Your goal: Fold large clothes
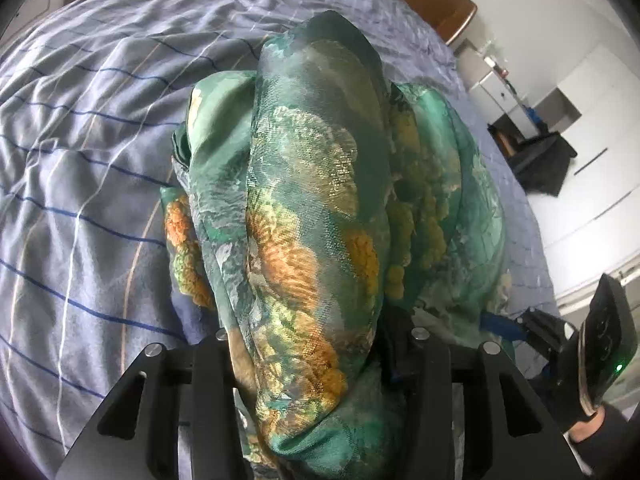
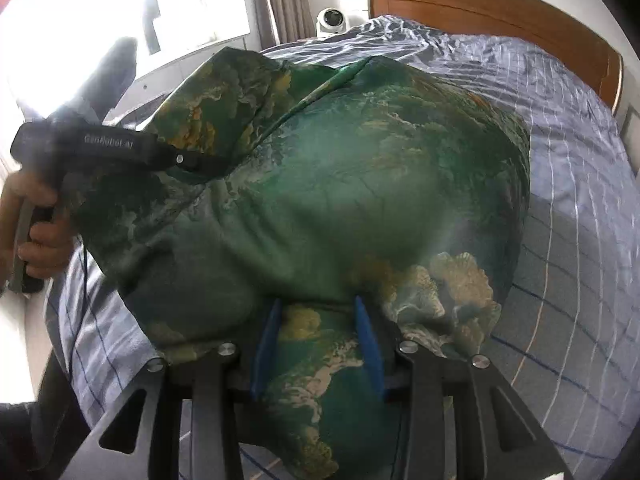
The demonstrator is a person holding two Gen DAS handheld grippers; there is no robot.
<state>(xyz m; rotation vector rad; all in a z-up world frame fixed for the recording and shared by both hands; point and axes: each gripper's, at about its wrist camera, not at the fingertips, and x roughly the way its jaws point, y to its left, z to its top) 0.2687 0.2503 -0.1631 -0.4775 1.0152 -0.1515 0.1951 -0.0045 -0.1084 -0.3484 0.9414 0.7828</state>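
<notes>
A large green garment (image 1: 312, 208) with orange and yellow floral print lies bunched on the bed. In the left wrist view it drapes over my left gripper (image 1: 312, 344), whose fingers are hidden under a thick fold held between them. In the right wrist view the garment (image 2: 340, 184) billows up in front. My right gripper (image 2: 320, 320) has blue fingers (image 2: 366, 332) standing apart, with a hem of the cloth between them. The left gripper (image 2: 188, 162) also shows there at the left, gripping a raised corner. The right gripper's body (image 1: 600, 344) shows at the lower right of the left view.
The bed carries a grey-blue striped cover (image 1: 88, 152). A wooden headboard (image 2: 500, 12) stands at the far end. A white camera (image 2: 331, 20) and a bright window (image 2: 120, 20) are behind. White cabinets (image 1: 580, 168) and a dark bag (image 1: 544, 160) stand right of the bed.
</notes>
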